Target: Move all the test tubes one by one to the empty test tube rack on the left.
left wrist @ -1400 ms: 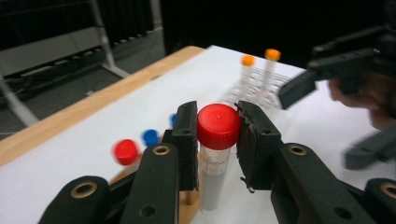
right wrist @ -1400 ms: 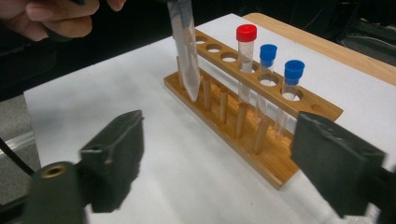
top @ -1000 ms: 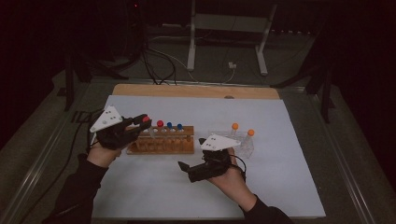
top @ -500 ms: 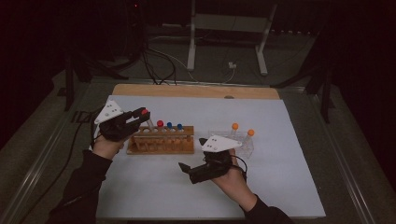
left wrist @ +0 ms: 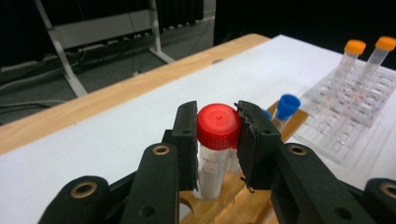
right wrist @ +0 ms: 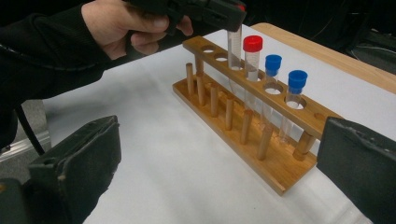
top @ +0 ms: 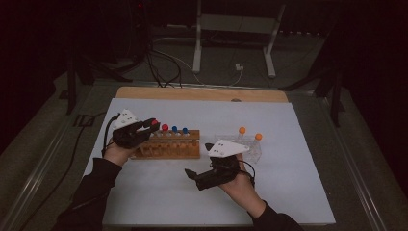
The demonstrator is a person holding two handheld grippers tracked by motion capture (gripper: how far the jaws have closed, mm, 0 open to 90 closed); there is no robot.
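My left gripper (left wrist: 217,135) is shut on a red-capped tube (left wrist: 218,126), gripping it just under the cap. In the right gripper view this held tube (right wrist: 233,46) hangs upright from the left gripper (right wrist: 205,9), and its lower end passes through a hole in the wooden rack (right wrist: 261,126). In the high view the left gripper (top: 144,127) is over the left end of the wooden rack (top: 168,148). Beside the held tube, the rack holds another red-capped tube (right wrist: 252,44) and two blue-capped tubes (right wrist: 273,63). My right gripper (top: 192,175) rests open in front of the rack with nothing between its jaws.
A clear plastic rack (top: 243,147) with two orange-capped tubes (top: 242,130) stands to the right of the wooden rack. White paper (top: 288,192) covers the table, with a wooden edge (top: 192,93) at the back. Cables and a metal stand lie on the floor beyond.
My left gripper has sunk a little toward the wooden rack, carrying the red-capped tube with it. The right gripper has stayed in place.
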